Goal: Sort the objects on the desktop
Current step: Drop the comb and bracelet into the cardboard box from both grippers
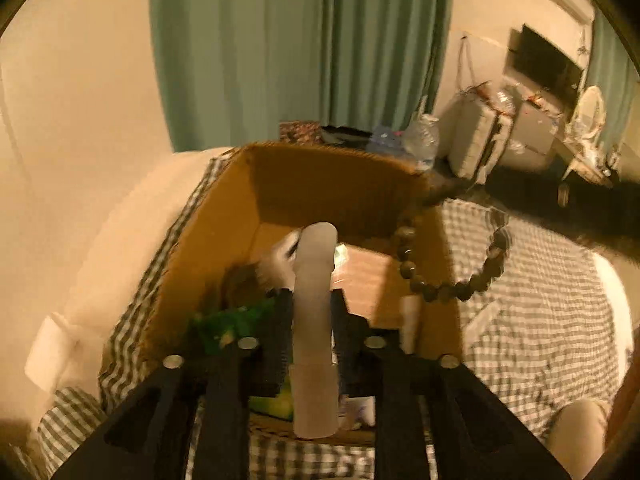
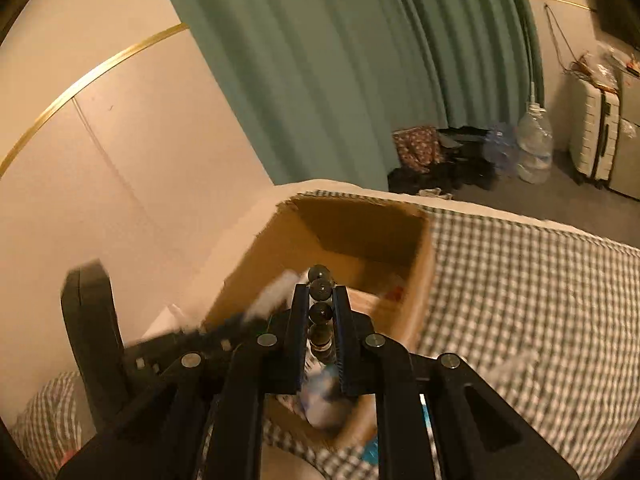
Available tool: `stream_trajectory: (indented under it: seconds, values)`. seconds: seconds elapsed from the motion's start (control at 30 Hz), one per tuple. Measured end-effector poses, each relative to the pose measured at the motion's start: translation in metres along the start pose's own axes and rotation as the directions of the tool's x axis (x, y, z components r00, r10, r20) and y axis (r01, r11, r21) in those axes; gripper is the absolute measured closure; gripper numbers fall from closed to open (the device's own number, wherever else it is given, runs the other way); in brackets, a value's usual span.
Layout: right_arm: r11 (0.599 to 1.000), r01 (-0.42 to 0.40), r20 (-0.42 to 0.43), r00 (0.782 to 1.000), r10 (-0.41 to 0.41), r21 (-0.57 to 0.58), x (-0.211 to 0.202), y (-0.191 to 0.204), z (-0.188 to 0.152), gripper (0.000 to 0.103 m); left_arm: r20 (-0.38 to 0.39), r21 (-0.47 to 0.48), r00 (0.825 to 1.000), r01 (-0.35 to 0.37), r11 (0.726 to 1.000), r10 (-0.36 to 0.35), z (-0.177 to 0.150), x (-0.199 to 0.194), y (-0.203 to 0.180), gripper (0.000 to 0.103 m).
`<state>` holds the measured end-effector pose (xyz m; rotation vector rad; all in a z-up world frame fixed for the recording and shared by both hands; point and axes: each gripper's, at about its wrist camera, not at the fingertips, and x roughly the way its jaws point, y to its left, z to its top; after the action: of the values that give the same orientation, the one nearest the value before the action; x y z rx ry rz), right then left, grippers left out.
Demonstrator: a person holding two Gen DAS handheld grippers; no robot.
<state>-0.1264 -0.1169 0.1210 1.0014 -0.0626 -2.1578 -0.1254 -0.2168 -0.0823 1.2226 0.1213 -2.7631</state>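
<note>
Cardboard walls frame the open box point(image 1: 332, 184), which sits on a checked cloth point(image 1: 532, 296) as both grippers hover over it: the left gripper point(image 1: 312, 300) has its fingers closed narrowly on a pale, frosted tube point(image 1: 314, 312) that points into the box, and the right gripper point(image 2: 320, 300) pinches a string of dark beads point(image 2: 320, 312), whose loop dangles over the box's right rim (already inside lie a green item and other blurred bits). Judging by the task, each piece should be carried well inside the rim and lowered before the fingers part, the beads especially, lest the loop snag the edge.
</note>
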Motion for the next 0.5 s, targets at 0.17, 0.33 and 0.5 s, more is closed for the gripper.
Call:
stream_trajectory:
  seconds: [0.17,0.33,0.5]
  values:
    - [0.999,0.025,0.042,0.999,-0.026,0.044,-0.001,-0.004,0.006,0.032,0.025,0.029,1.0,-0.013,1.0,0.012,-0.009,-0.001,-0.007,0.017]
    - [0.988,0.072,0.042,0.996,-0.079,0.135,-0.017,-0.042,-0.001,0.032,0.021,0.03,0.999,0.039,0.999,-0.04,-0.013,-0.009,-0.034,0.013]
    - [0.961,0.155,0.045,0.985,-0.169,0.229,-0.05,-0.094,-0.033,0.032,0.026,0.091,0.98,0.193,0.977,-0.196,-0.027,-0.019,-0.104,0.006]
